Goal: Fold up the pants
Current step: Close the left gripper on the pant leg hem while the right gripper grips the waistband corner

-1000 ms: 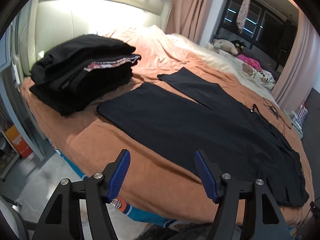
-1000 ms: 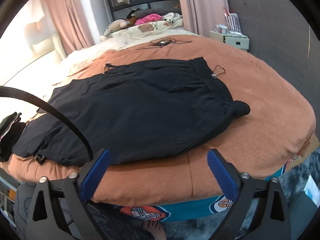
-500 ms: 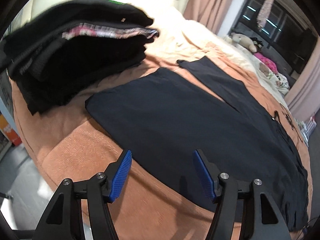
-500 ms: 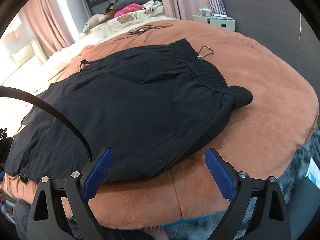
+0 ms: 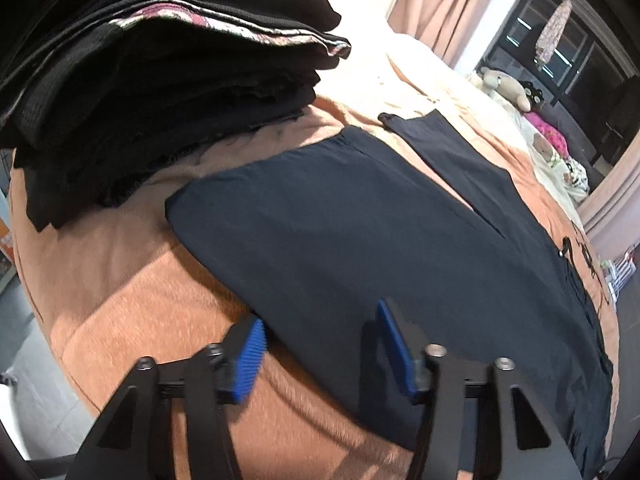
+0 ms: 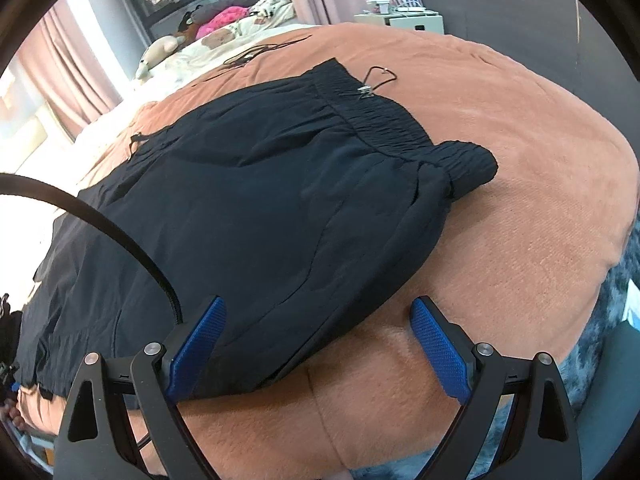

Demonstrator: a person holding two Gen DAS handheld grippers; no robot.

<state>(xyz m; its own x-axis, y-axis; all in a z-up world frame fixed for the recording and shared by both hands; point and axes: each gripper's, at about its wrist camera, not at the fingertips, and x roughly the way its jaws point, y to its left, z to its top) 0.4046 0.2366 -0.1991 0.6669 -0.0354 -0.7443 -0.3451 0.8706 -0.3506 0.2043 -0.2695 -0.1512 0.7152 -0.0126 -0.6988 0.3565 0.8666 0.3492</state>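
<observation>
Grippers both spread, holding nothing. Left gripper (image 5: 320, 344) sits at the near edge of one leg; right gripper (image 6: 318, 344) at the hip edge. Pants (image 6: 248, 200) lie flat on bed (image 6: 520, 220), long axis left-right: legs left, waistband (image 6: 384, 124) right, farther off.

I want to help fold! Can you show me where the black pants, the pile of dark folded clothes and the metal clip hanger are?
black pants (image 5: 360, 232): left wrist view, middle of the near leg.
pile of dark folded clothes (image 5: 160, 80): left wrist view, stack's front side.
metal clip hanger (image 6: 378, 76): right wrist view, wire loop beside the waistband.
</observation>
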